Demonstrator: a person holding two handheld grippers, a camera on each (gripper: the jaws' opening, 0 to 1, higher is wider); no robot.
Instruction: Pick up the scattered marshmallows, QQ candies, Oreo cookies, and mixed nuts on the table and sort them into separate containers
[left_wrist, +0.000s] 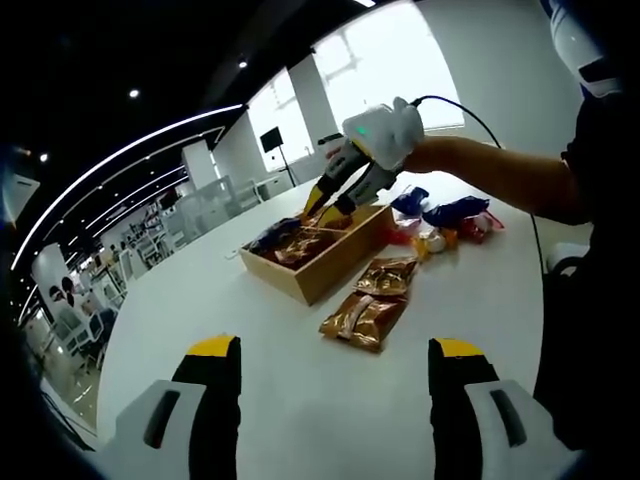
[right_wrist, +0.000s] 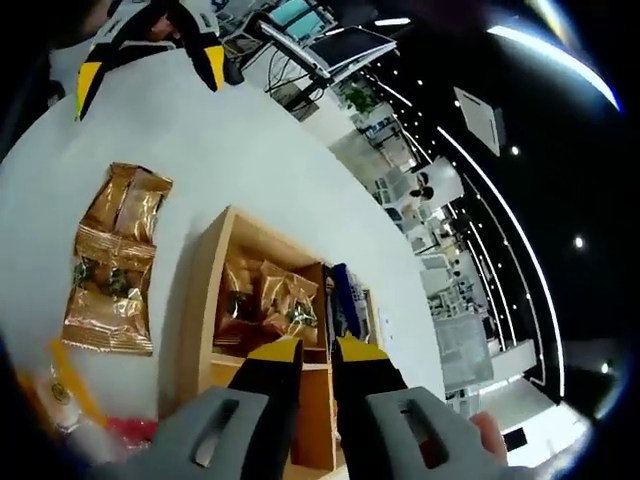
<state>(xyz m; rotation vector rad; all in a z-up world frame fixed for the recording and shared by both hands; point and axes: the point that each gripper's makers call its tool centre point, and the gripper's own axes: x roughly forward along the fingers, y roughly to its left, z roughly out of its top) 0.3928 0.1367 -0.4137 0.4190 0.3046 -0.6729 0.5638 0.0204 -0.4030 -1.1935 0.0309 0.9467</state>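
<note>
A wooden divided box (left_wrist: 330, 268) stands mid-table with gold nut packets (right_wrist: 268, 300) in one section. Over it hovers my right gripper (left_wrist: 328, 205), held by a person's hand. Its jaws (right_wrist: 318, 350) are nearly together on a thin dark blue packet (right_wrist: 340, 295) that stands edge-on by a divider. Two gold nut packets (left_wrist: 370, 305) lie on the table beside the box (right_wrist: 195, 330), and they appear again as gold packets (right_wrist: 115, 260) in the right gripper view. My left gripper (left_wrist: 335, 352) is open and low over bare table, also seen far off (right_wrist: 150, 68).
A pile of loose snack packets (left_wrist: 445, 218), blue, red and white, lies beyond the box near the person's arm (left_wrist: 500, 175). Red and yellow packets (right_wrist: 70, 395) sit at the box's near end. White tabletop (left_wrist: 200, 300) spreads left; its edge curves toward an office behind.
</note>
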